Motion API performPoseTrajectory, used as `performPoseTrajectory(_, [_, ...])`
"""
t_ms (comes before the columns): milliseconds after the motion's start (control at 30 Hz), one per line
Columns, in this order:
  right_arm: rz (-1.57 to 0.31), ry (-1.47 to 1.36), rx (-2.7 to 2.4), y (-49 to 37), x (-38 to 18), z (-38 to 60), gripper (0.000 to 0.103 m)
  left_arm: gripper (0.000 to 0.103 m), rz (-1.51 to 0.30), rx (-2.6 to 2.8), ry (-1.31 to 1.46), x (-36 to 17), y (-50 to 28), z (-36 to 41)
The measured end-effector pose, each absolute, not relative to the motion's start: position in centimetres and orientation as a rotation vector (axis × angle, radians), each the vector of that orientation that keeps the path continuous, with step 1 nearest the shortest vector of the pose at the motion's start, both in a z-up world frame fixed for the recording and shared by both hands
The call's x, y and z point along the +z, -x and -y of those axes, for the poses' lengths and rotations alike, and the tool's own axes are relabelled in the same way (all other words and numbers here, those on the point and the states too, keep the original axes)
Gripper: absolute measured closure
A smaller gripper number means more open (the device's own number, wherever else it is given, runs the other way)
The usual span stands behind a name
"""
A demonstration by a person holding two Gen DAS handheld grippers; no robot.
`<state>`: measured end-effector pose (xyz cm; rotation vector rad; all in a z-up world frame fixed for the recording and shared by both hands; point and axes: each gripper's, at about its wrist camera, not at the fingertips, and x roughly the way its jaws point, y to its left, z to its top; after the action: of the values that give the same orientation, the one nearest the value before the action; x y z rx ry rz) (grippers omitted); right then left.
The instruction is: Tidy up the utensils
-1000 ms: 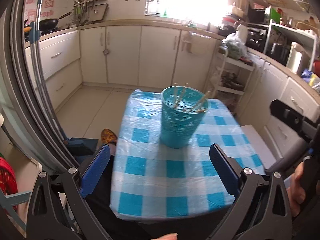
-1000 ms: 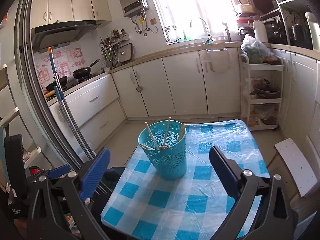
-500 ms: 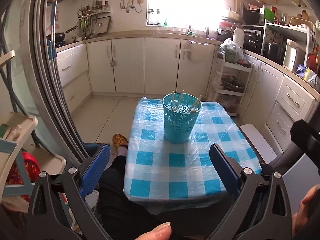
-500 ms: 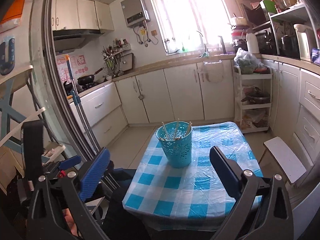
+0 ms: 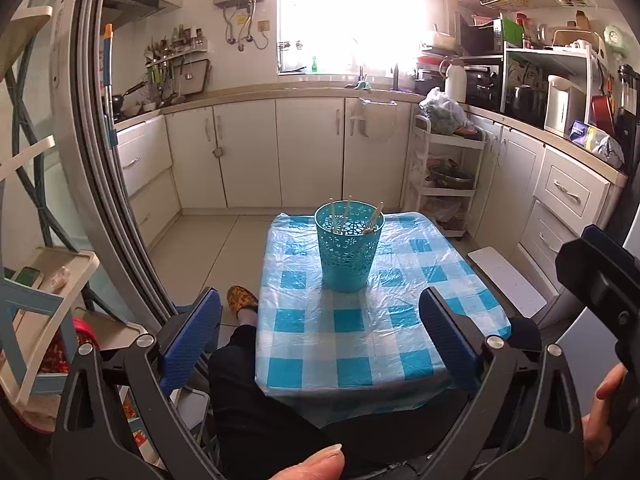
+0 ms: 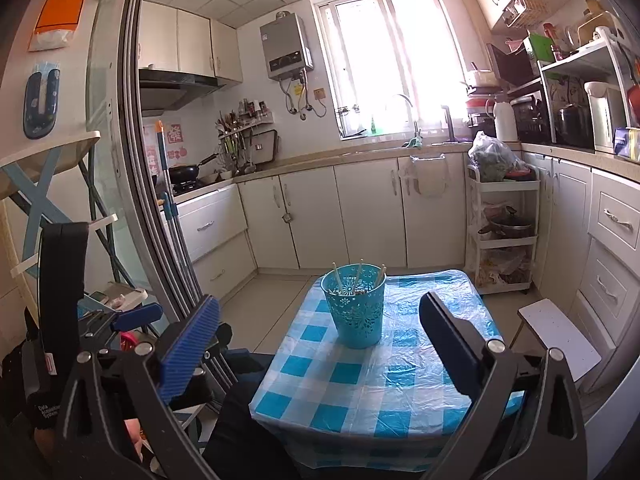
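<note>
Both grippers, left (image 5: 320,326) and right (image 6: 320,330), are wide apart, holding nothing. A blue cup (image 5: 349,247) of chopsticks (image 5: 346,213) stands alone on the table (image 5: 360,344).

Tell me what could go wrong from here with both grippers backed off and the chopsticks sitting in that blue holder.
1. The teal lattice holder looks light and narrows toward its base, so bumping a leaning chopstick could tip it.
2. The plastic checked tablecloth lies loose and wrinkled; a dragging gripper might pull it and the holder along.
3. The left gripper and right gripper are both open and empty, facing the same holder, so reaching together risks a collision.
</note>
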<state>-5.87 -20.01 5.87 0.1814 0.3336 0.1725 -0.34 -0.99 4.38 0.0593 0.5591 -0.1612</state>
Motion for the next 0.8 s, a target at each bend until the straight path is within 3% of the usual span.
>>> performPoseTrajectory(800, [-0.326,-0.163,0.186,6.7,6.3,19.8,0.007,0.008,-0.501,-0.081,-0.028,5.4,1.0,-0.1])
